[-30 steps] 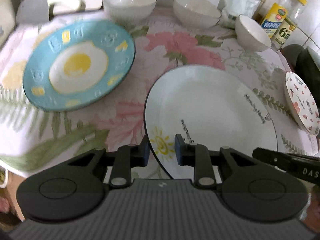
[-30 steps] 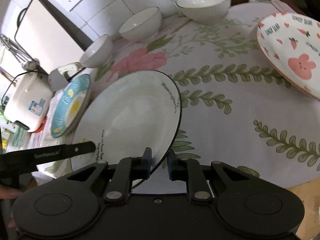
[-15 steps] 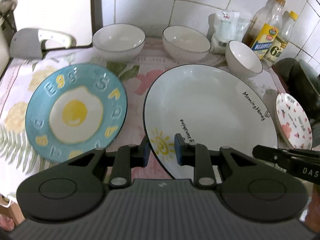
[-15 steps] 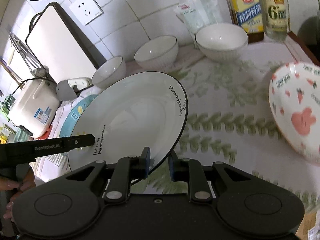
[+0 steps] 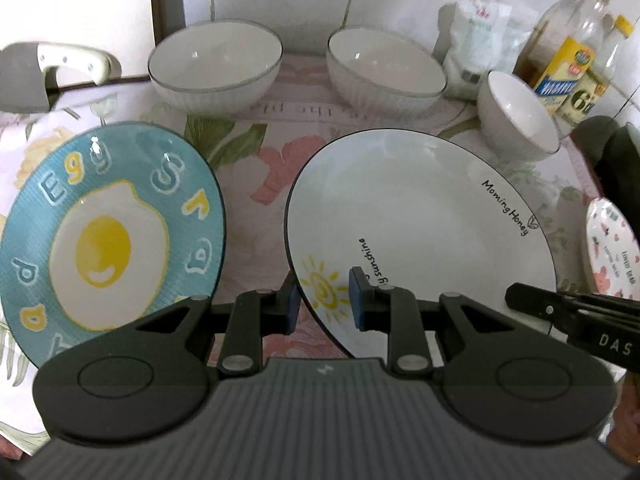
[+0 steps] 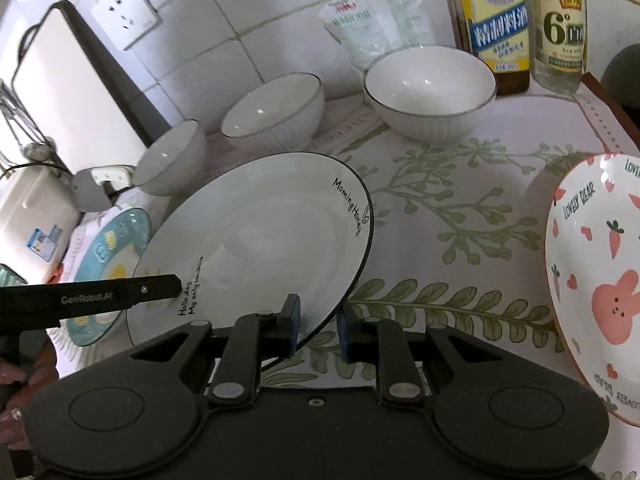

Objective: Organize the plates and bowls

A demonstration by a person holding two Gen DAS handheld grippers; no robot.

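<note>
White plate (image 5: 420,224) with a thin black rim, a yellow sun drawing and black lettering, is held tilted above the floral tablecloth (image 6: 460,240), gripped at two points on its near edge. Left gripper (image 5: 323,300) is closed on the rim beside the sun drawing, one blue pad under the plate and one on its face. Right gripper (image 6: 318,326) is closed on the rim at the opposite side, its pads nearly together with the plate edge between them. Each gripper's finger shows in the other's view, reaching in over the plate.

Blue plate (image 5: 108,236) with a fried-egg design and raised letters lies on the cloth just beside the white plate, on its left in the left wrist view; whether the two touch cannot be told. Pink-and-white plate (image 6: 596,280) with a rabbit and carrots lies well apart on the other side.

Three white bowls stand upright along the tiled wall behind: one bowl (image 5: 216,66) at left, a second bowl (image 5: 386,66) in the middle, a smaller bowl (image 5: 518,114) at right. Behind them are a white packet (image 6: 372,20) and two bottles (image 6: 524,20). A white appliance (image 6: 32,216) stands at the far left end. Part of a person's hand (image 6: 12,376) shows at the left edge of the right wrist view.
</note>
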